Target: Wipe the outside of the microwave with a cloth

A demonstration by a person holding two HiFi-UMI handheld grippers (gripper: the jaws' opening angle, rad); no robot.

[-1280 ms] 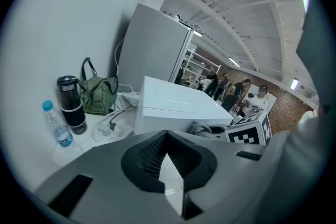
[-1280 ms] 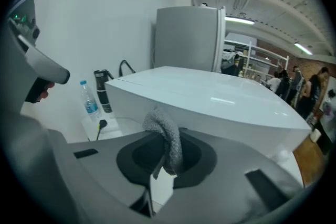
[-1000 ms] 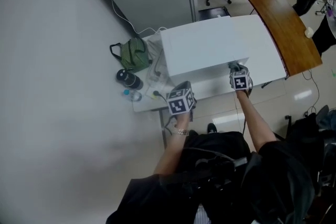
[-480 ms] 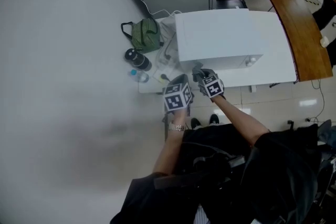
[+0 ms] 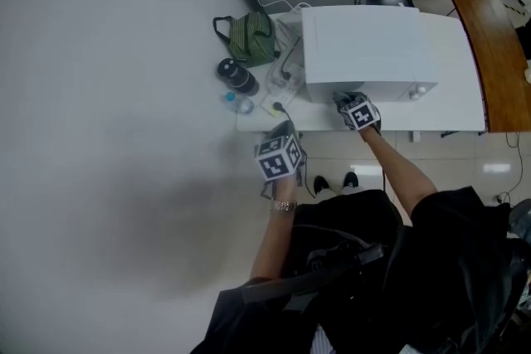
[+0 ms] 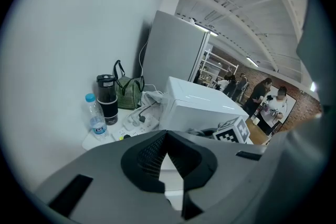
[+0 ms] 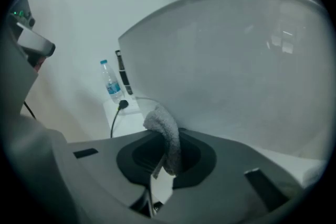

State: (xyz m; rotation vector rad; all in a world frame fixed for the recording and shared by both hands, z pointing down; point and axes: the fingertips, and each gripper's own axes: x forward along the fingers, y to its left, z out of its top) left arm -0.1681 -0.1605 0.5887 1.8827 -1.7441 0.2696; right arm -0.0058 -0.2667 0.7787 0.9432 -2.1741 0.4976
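The white microwave (image 5: 365,46) stands on a white table (image 5: 448,118). My right gripper (image 5: 358,113) is at the left-middle of the microwave's front face, shut on a grey cloth (image 7: 164,136). In the right gripper view the cloth's top fold touches the microwave's pale front (image 7: 236,60). My left gripper (image 5: 278,155) hangs off the table's front left corner, apart from the microwave. It is shut with nothing between its jaws. In the left gripper view (image 6: 167,136) the microwave (image 6: 202,105) shows ahead, and the right gripper's marker cube (image 6: 233,131) sits at its front.
Left of the microwave, the table holds a green bag (image 5: 251,37), a black tumbler (image 5: 238,77), a small water bottle (image 5: 241,102) and a power strip with cables (image 5: 278,95). A wall runs along the left. A brown table (image 5: 498,46) is at the right, with office chairs beyond.
The right gripper swept the cloth from the right end of the microwave's front to the left end, then came partly back. The left gripper stayed near the table's front left corner.
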